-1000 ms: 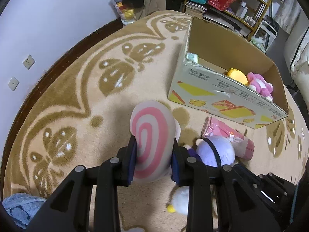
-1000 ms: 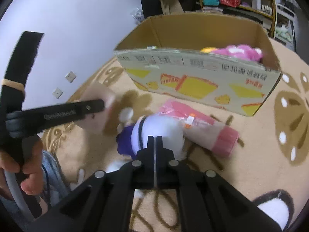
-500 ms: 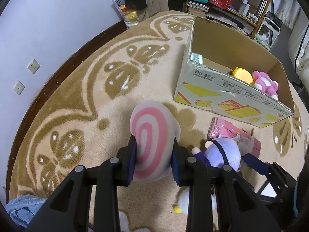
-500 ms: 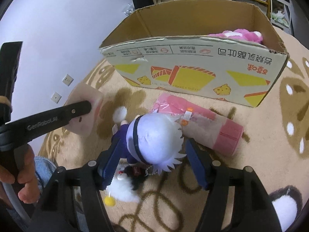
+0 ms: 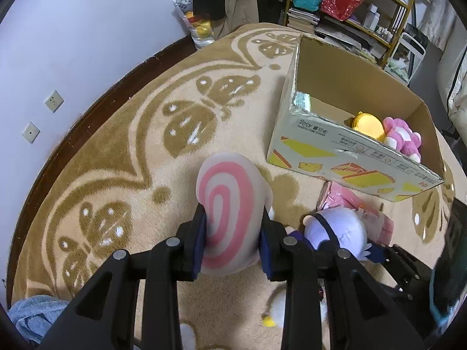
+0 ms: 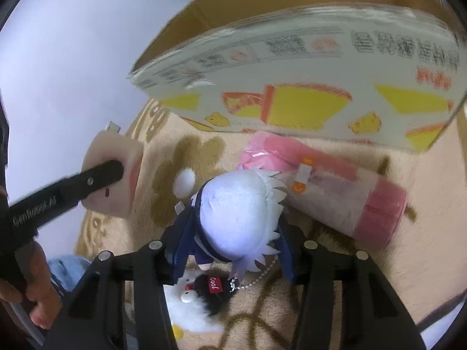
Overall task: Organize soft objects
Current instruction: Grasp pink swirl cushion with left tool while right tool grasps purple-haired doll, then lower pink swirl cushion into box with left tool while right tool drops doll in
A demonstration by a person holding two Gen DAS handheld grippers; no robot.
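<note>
My left gripper (image 5: 232, 246) is shut on a pink-and-white swirl cushion (image 5: 230, 210) and holds it above the rug; it also shows in the right wrist view (image 6: 112, 175). My right gripper (image 6: 230, 250) is closed around a white-haired plush doll (image 6: 239, 215) in dark blue clothes, which also shows in the left wrist view (image 5: 338, 232). The open cardboard box (image 5: 350, 157) lies beyond, holding a yellow plush (image 5: 367, 124) and a pink plush (image 5: 402, 137).
A pink wrapped soft roll (image 6: 327, 186) lies on the rug against the box front (image 6: 292, 87). A white plush with a yellow foot (image 6: 186, 312) and a small black plush (image 6: 213, 288) lie under the doll. Shelves (image 5: 350, 8) and a wall (image 5: 73, 43) stand behind.
My right gripper opened, moved over the white-haired doll and closed around it, nearing the box. My left gripper kept its hold on the swirl cushion and rose a little.
</note>
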